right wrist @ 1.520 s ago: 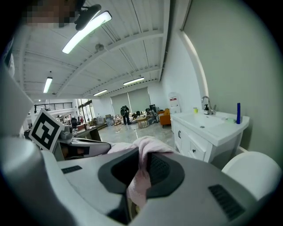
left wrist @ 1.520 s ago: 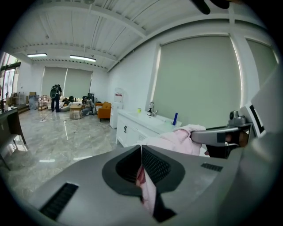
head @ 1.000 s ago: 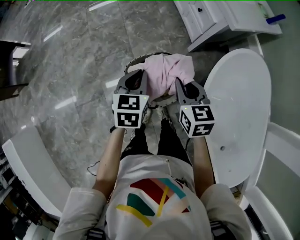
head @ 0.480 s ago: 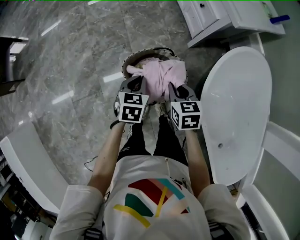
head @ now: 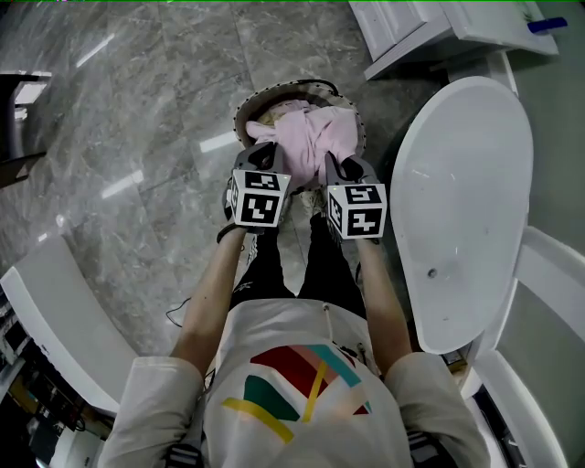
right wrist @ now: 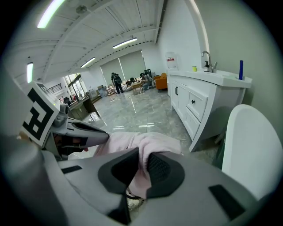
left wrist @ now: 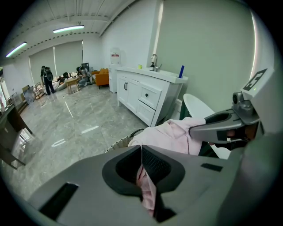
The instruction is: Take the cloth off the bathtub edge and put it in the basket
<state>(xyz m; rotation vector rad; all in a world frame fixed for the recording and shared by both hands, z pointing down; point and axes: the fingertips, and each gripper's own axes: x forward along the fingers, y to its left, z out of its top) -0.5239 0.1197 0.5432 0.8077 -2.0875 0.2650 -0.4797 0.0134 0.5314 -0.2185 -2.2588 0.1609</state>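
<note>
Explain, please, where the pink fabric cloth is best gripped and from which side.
Grip the pink fabric cloth at two thin folds on its near side, coming from above on the person's side. It is limp and bunched over the round woven basket; the left gripper and right gripper are each shut on such a fold.

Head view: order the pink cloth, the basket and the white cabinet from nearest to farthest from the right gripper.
1. Pink cloth: clamped between the jaws of the right gripper.
2. Basket: on the floor, directly under the cloth.
3. White cabinet: beyond the basket, at the top right.
</note>
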